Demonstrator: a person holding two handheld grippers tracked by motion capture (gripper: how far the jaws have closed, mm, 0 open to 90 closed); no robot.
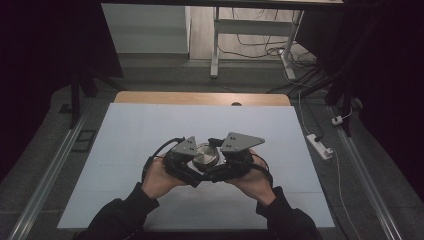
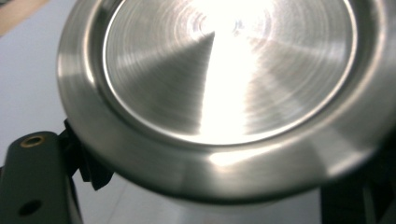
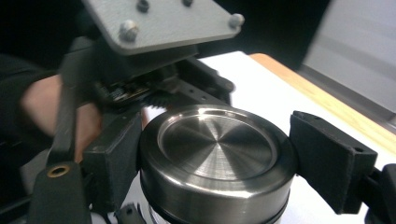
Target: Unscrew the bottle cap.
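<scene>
Both tools: left tool (image 1: 196, 161) and right tool (image 1: 220, 161) meet at one object, near-centre of the surface.
Object: round brushed stainless-steel canister with a recessed lid (image 1: 205, 155), standing upright, long axis vertical, base on the white sheet.
Key relation: canister sits between the two tools; left tool comes at it from the left, right tool from the right. Neither hand is clearly nearer.
Left tool state: lid rim crowds its own camera (image 2: 224, 93); in the right gripper view one black pad (image 3: 114, 158) presses the canister's side. Far pad hidden, so clamped or just touching: cannot tell.
Right tool state: jaws spread; its right-hand pad (image 3: 331, 158) stands just off the canister wall (image 3: 215, 196), not gripping.
Surface: white sheet over a wooden surface (image 1: 200, 98), bare apart from the canister.
Room: dim; grey floor, white frame legs (image 1: 216, 45) and loose cables beyond the far edge, power strip (image 1: 320, 146) on the floor to the right.
</scene>
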